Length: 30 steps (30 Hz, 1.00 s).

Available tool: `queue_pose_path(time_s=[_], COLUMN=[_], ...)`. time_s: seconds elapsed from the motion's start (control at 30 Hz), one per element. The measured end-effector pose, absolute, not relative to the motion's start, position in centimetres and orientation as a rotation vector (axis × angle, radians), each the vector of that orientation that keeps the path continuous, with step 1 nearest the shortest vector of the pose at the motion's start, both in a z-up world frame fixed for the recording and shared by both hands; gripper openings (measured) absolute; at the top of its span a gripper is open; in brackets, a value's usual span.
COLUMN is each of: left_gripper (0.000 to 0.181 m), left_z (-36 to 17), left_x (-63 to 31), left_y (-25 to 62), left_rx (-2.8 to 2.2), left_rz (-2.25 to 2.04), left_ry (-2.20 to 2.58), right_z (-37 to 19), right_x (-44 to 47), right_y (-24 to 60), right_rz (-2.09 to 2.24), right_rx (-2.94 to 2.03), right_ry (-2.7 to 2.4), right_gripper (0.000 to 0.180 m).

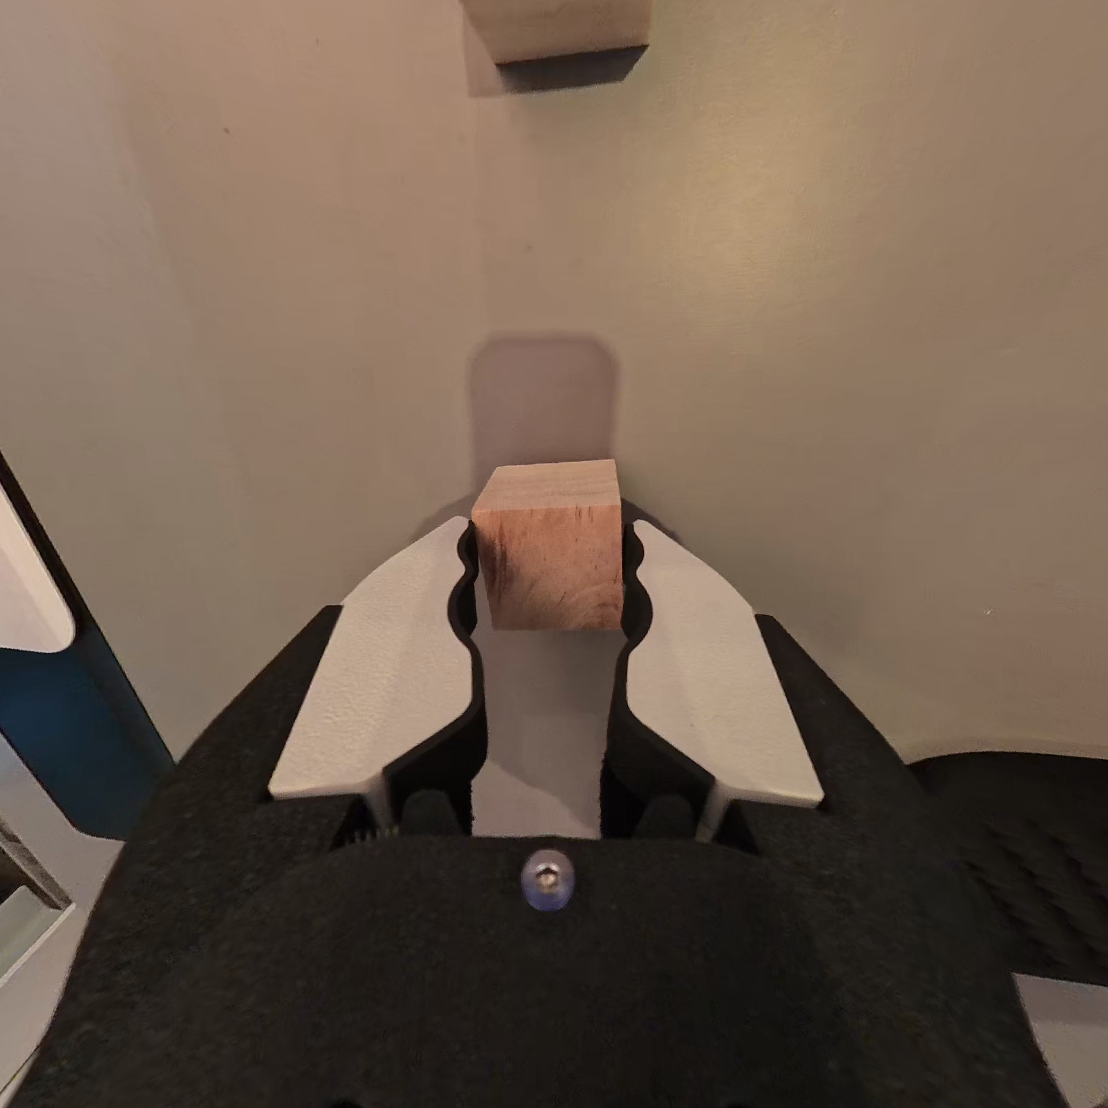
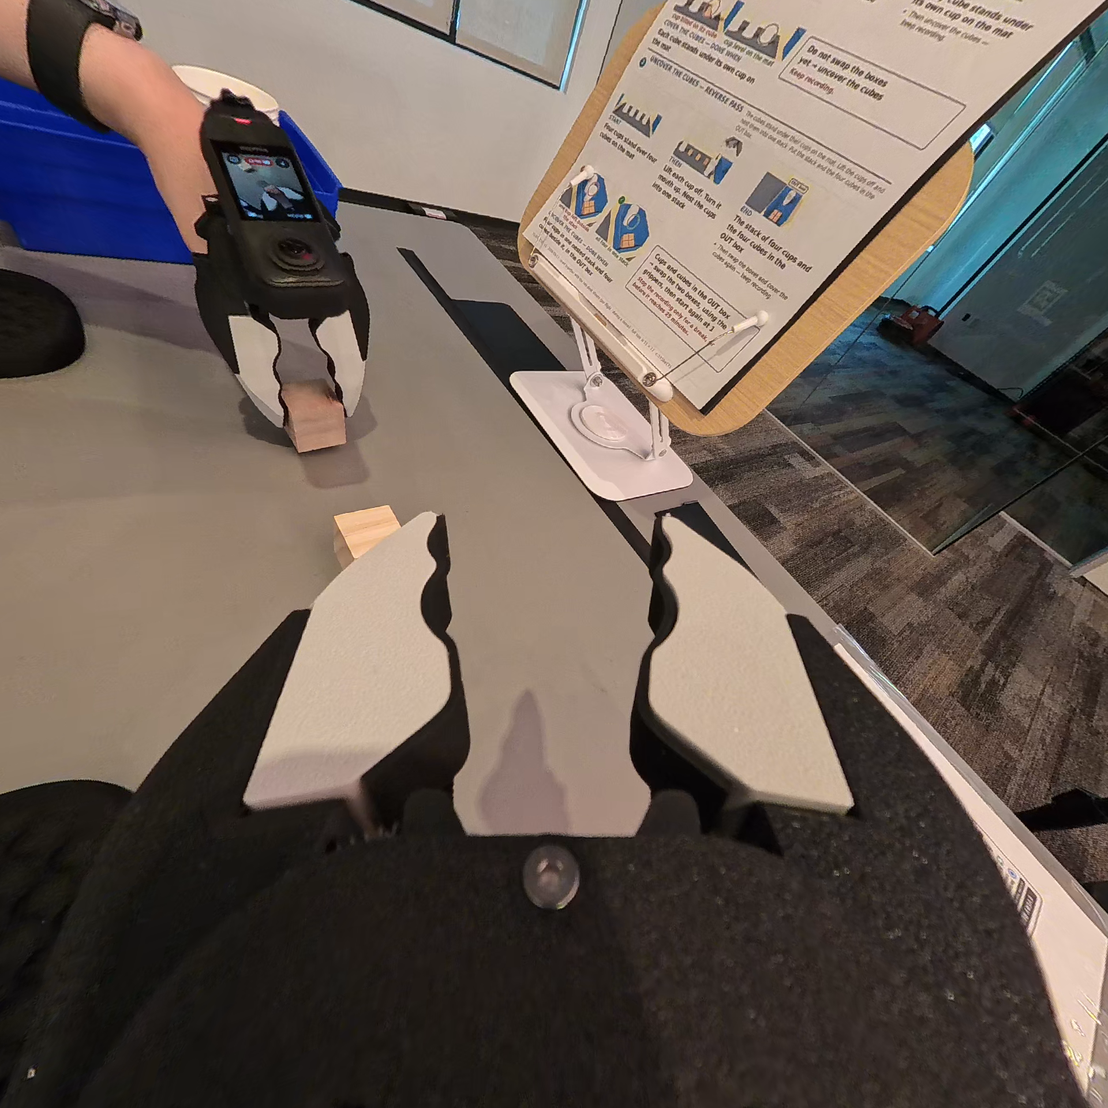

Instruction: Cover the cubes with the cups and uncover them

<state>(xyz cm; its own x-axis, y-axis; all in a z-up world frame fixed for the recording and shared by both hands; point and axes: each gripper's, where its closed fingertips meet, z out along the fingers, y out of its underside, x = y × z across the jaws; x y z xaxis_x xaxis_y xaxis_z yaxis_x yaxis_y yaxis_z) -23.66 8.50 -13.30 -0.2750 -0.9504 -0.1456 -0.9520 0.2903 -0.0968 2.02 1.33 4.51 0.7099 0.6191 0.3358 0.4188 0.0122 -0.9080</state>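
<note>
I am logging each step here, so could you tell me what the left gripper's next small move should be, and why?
Probably open the left gripper and lift clear: its pads grip the wooden cube, which looks to rest on the grey mat, near a second cube.

Left gripper: black textured body, two pale grey fingers with wavy black inner pads, one clear-capped screw centred at the base. Right gripper: same build, grey fingers edged in scalloped black padding, domed screw at the base. The right wrist view shows the left unit carrying a black camera with a lit screen; forearm above wears a black wrist strap.
</note>
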Motion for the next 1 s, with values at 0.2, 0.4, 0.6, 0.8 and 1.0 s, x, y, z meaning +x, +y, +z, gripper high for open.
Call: queue_pose_path(time_s=[0.2,0.4,0.6,0.8,1.0], left_gripper=[0.046,0.046,0.047,0.060,0.060], left_z=[-13.9,-14.0,-14.1,-13.8,-6.8], left_x=[-23.8,-23.7,-23.6,-23.7,-24.0], left_y=[8.4,8.4,8.6,8.9,8.4], left_rx=[-1.759,-1.752,-1.744,-1.764,-1.756], left_rz=[0.026,0.028,0.032,0.031,-0.098], left_ry=[2.410,2.423,2.418,2.364,2.098], right_z=[4.5,4.3,4.2,4.0,3.6], right_x=[2.2,2.2,2.3,2.4,2.7], right_y=[1.4,1.4,1.4,1.5,1.6], right_rz=[0.200,0.201,0.207,0.215,0.224], right_rx=[-1.614,-1.621,-1.622,-1.628,-1.640], right_ry=[-0.850,-0.854,-0.849,-0.845,-0.833], right_gripper=[0.064,0.064,0.064,0.065,0.065])
